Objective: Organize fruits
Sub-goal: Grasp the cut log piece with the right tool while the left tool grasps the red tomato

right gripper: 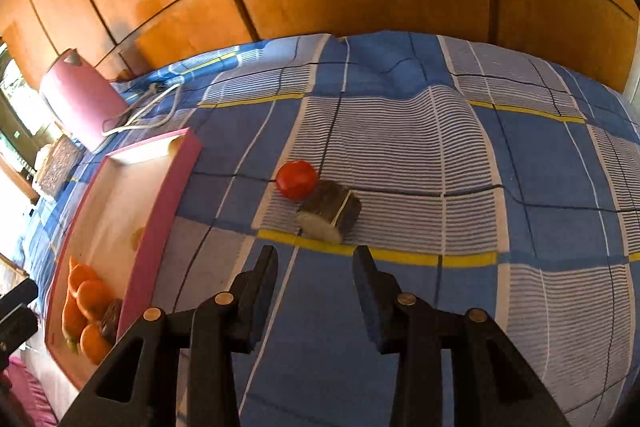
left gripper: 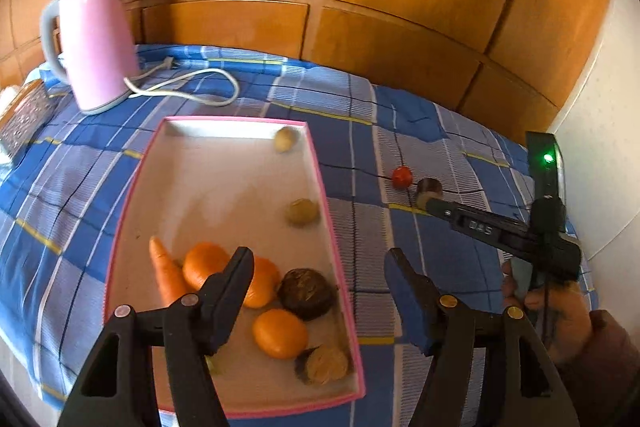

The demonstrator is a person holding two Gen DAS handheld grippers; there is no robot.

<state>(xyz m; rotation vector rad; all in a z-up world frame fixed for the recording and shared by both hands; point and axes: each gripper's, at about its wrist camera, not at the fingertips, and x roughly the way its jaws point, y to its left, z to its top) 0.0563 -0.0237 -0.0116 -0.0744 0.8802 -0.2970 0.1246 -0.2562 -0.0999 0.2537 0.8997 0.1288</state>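
Tray [left gripper: 132, 227]: pink-rimmed, pale-floored, on the blue checked cloth [right gripper: 400, 131]. It serves as our collecting place, so most produce already lies inside: a carrot [left gripper: 166, 273], three oranges [left gripper: 280, 333] and a dark round fruit [left gripper: 307, 293] bunched at the near end, and two small pale fruits [left gripper: 302, 212] along the far wall.

Left gripper [left gripper: 320, 277]: jaws apart, nothing between them, hanging over the tray's near right corner; we judge it idle, its load delivered.

Right gripper [right gripper: 316, 267]: jaws apart and empty, aimed down at the two pieces not yet sorted. These are a red tomato [right gripper: 297, 179] and a dark cut piece with a pale face [right gripper: 329, 213], touching each other, on the cloth well apart from the tray. We judge the cut piece the nearer target.

Kettle [left gripper: 98, 43]: pink, cord trailing, behind the tray; no part in the sorting.
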